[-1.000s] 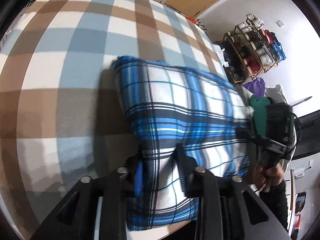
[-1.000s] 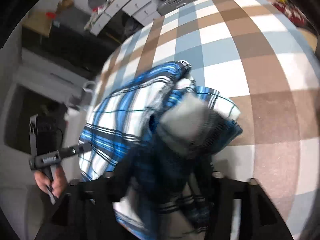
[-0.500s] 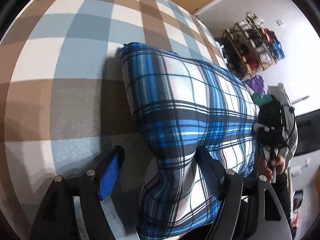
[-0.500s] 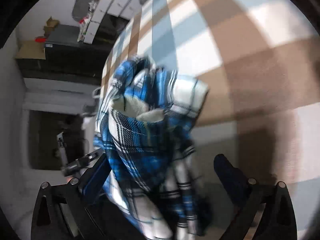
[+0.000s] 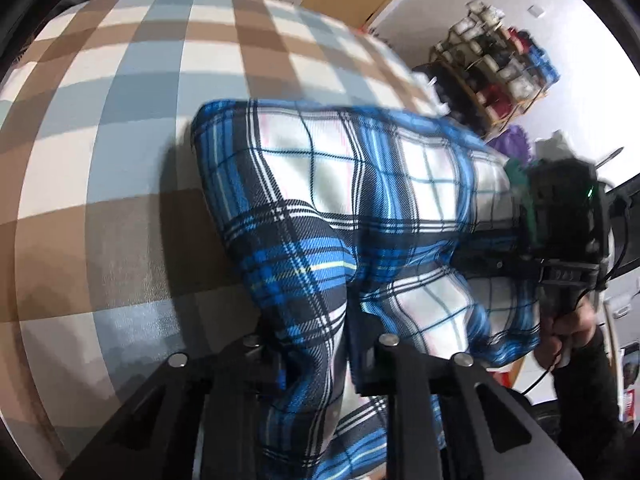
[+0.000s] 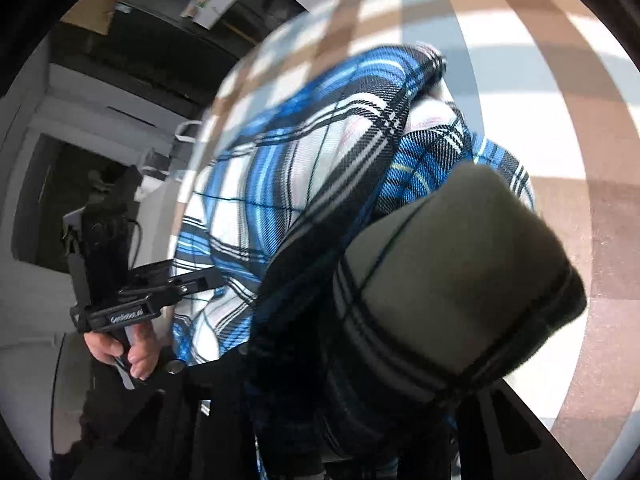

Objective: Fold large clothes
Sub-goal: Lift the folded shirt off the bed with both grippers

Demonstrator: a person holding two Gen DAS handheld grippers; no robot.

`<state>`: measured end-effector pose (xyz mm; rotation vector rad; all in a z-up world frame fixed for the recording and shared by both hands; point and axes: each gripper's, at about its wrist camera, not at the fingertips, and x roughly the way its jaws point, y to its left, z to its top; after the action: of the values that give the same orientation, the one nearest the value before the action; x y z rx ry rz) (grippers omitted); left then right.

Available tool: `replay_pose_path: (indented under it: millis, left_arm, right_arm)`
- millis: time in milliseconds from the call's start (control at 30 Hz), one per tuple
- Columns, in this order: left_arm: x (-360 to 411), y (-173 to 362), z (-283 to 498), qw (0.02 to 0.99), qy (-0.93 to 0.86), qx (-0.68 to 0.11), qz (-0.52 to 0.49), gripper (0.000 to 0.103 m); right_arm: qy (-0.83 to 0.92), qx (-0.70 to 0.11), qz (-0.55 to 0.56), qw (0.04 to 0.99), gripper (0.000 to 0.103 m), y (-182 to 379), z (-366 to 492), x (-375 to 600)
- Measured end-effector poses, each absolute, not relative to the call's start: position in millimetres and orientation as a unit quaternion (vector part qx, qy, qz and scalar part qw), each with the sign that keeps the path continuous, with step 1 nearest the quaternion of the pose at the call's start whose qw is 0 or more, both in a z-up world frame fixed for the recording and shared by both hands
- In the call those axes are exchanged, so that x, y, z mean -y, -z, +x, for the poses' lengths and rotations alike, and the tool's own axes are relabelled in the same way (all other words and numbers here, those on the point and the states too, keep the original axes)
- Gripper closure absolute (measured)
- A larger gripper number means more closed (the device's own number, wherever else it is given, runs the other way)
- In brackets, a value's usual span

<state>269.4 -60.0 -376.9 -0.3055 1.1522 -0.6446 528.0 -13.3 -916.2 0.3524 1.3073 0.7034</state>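
Blue-white plaid flannel garment | both hand-held grippers pinch its near-edge folds: left, right | risk: bulky fold slipping, unrolling.

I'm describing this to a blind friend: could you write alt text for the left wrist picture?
A black two-fingered tool pinches the near edge of a folded blue, white and black plaid garment lying on a brown, blue and cream checked surface. At right, a hand holds a second black tool against the garment's other end.

The garment lies on the checked cover, shelf rack behind.
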Motion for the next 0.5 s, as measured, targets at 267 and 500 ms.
replay_pose_path:
  millis: [267, 500]
  left_arm:
    - [64.7, 308.5, 243.3, 0.808, 0.330, -0.470, -0.129, 0.090]
    - [103.6, 214.8, 219.1, 0.831, 0.363, -0.413, -0.089, 0.090]
  right_arm:
    - [-0.349, -0.527, 0.182, 0.753, 0.077, 864.4, 486.2, 29.5]
    - [-0.356, -0.466, 0.211, 0.782, 0.077, 787.0, 460.4, 88.9]
